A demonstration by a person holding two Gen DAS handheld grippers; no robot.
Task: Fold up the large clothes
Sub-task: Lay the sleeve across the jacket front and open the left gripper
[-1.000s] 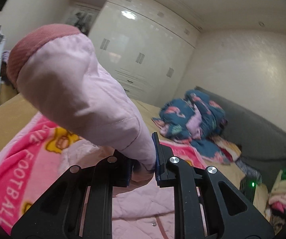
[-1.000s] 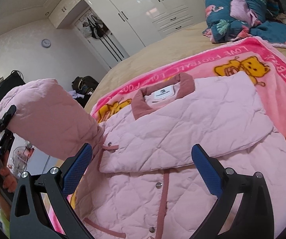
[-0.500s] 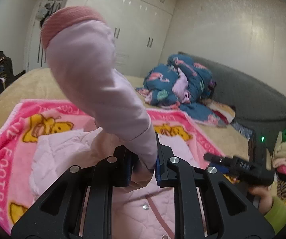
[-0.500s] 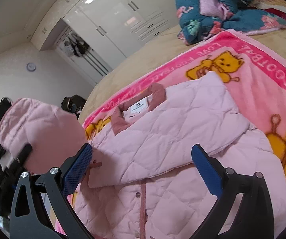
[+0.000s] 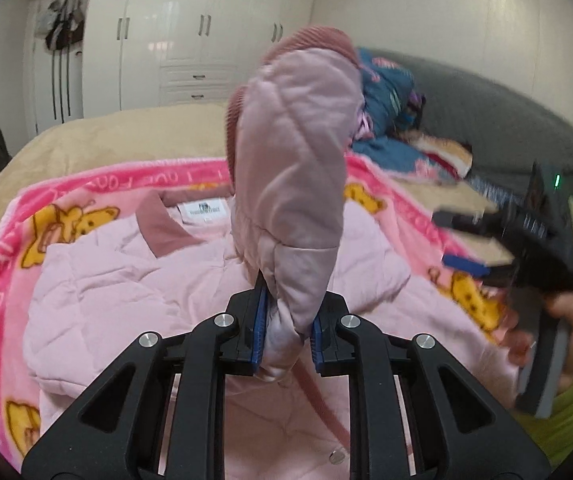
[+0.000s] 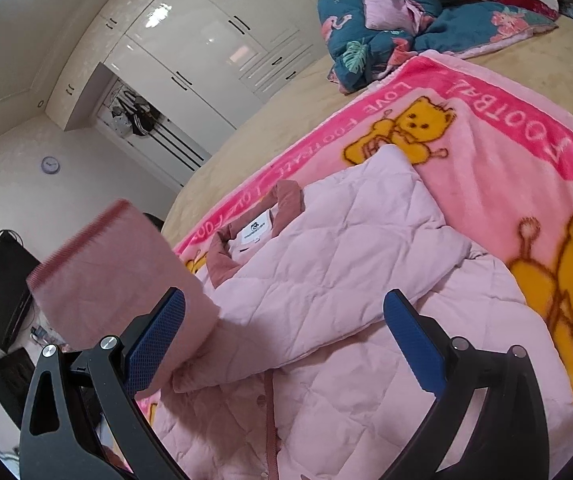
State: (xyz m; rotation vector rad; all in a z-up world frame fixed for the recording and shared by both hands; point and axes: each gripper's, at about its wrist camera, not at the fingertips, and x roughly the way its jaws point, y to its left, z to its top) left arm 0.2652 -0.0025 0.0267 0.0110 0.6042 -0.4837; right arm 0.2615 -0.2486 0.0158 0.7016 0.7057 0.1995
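- Left gripper [image 5: 286, 330] pitched down over the bed [image 5: 134, 128]; jaws clamped on the sleeve [image 5: 292, 184].
- Sleeve stands up from the jaws, ribbed darker-pink cuff [image 5: 314, 38] on top, a bit of fabric poking out behind the pads.
- Right gripper [image 6: 284, 344] also angled down, jaws spread wide, nothing between them. Hand [image 5: 554, 320] on it is blurred in the left view.
- Jacket [image 6: 346, 280]: pale pink, quilted, puffy, darker collar [image 6: 286, 200], snap buttons down the placket. Lies flat on a fleecy pink bear-print blanket [image 6: 506, 136], other sleeve folded across the chest.
- Jacket body sits below and ahead of both grippers; raised sleeve just beside the right gripper's left pad.
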